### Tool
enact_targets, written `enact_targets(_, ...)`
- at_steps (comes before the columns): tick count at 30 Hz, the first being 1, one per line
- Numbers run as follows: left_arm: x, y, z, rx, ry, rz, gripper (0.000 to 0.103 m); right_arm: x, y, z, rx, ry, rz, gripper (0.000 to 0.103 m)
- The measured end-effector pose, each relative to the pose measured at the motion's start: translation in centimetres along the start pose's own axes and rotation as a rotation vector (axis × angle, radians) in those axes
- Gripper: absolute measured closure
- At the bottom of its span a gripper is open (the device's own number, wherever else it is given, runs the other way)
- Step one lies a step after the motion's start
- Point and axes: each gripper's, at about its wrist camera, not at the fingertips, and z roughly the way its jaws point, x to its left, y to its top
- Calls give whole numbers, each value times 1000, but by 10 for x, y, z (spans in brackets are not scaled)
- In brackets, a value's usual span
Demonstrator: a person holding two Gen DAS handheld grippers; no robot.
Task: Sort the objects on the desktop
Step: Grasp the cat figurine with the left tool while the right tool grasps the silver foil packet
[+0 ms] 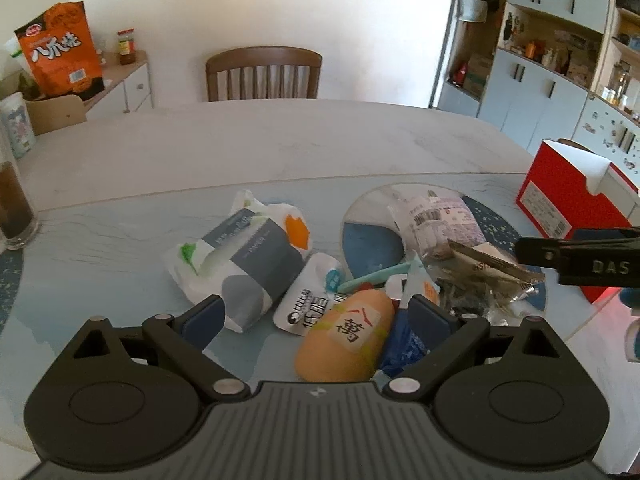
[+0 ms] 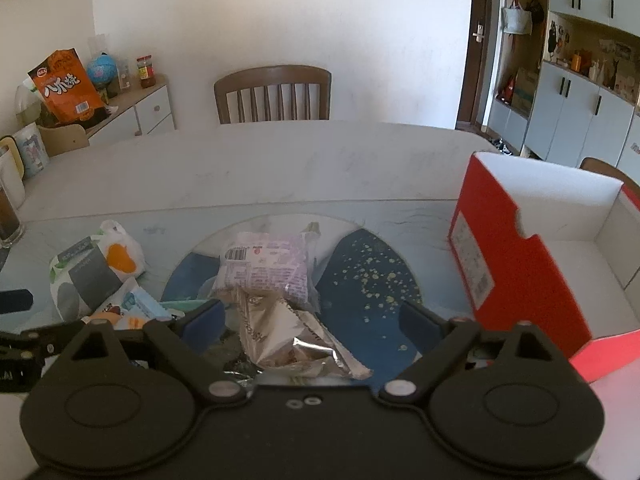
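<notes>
A pick is judged to be in preparation, with nothing yet sorted into the red box, which is seen open and empty at the right of the surface; the clutter is gathered in front of both tools. The right tool is held spread wide, released, with a crumpled silver foil packet lying between its pads but not pressed by them; a purple-printed packet is seen just beyond, on a round blue mat. The next move is judged to call for the pads being lowered around the foil packet and closed on it, then for a carry to the box at the right. The left tool is likewise held open and empty; a bread roll in a labelled wrapper lies between its pads, untouched as far as can be told, with a grey-banded tissue pack beside it; whether the roll is aimed at cannot be told.
</notes>
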Motion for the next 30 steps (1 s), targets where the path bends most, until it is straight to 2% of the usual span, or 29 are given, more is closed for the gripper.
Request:
enact_targets(6, 1, -1, 7, 12, -25, -5, 9, 10, -1, 10, 23, 37, -42, 14)
enact_targets(9, 1, -2, 10, 18, -25, -7, 10, 14, -3, 18, 52, 38, -56, 22)
enact_targets(16, 4, 0, 14, 26, -44, -24, 12, 16, -5, 31, 79, 14, -77, 29)
enact_targets(18, 5, 0, 15, 31, -50, -29, 18, 15, -5, 33, 84, 10, -78, 31)
enact_targets(24, 14, -3, 15, 47, -55, -54, 21, 15, -3, 34, 83, 8, -80, 32)
enact_targets(30, 10, -8, 21, 66, -101, -43, 23, 15, -5, 39, 99, 1, -88, 34)
